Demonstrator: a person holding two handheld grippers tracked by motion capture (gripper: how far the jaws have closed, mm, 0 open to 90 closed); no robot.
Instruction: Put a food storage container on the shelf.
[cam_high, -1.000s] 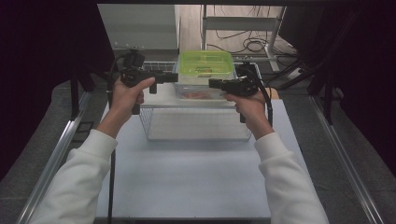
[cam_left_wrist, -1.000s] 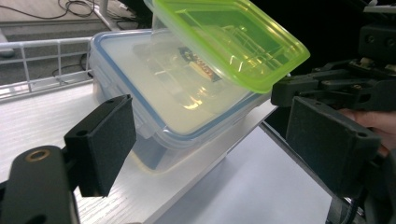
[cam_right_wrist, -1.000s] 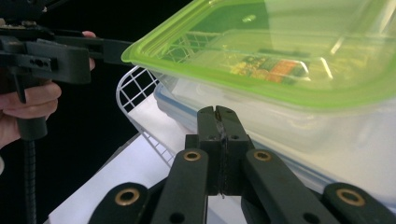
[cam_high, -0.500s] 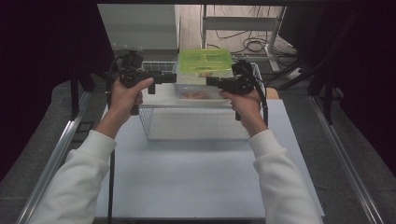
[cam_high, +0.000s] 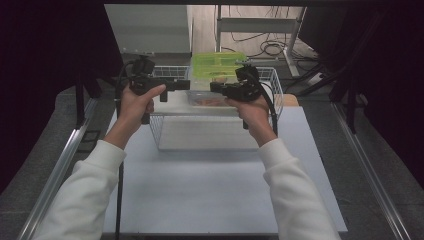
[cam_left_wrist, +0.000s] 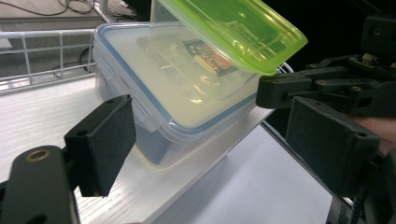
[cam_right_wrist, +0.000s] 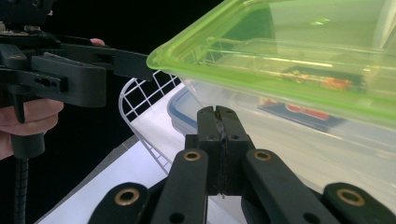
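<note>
a person's two handheld grippers meet over a white wire basket (cam_high: 165, 131) at the far end of the table (cam_high: 210, 190), where a green-lidded container (cam_high: 218, 64) rests tilted on top of a clear box with a blue-trimmed lid (cam_left_wrist: 154, 88). the left gripper (cam_left_wrist: 210, 144) is released, its jaws wide apart near that box's corner, pads off it. the right gripper (cam_right_wrist: 218, 112) is clenched on nothing, just beneath the green container's edge.
</note>
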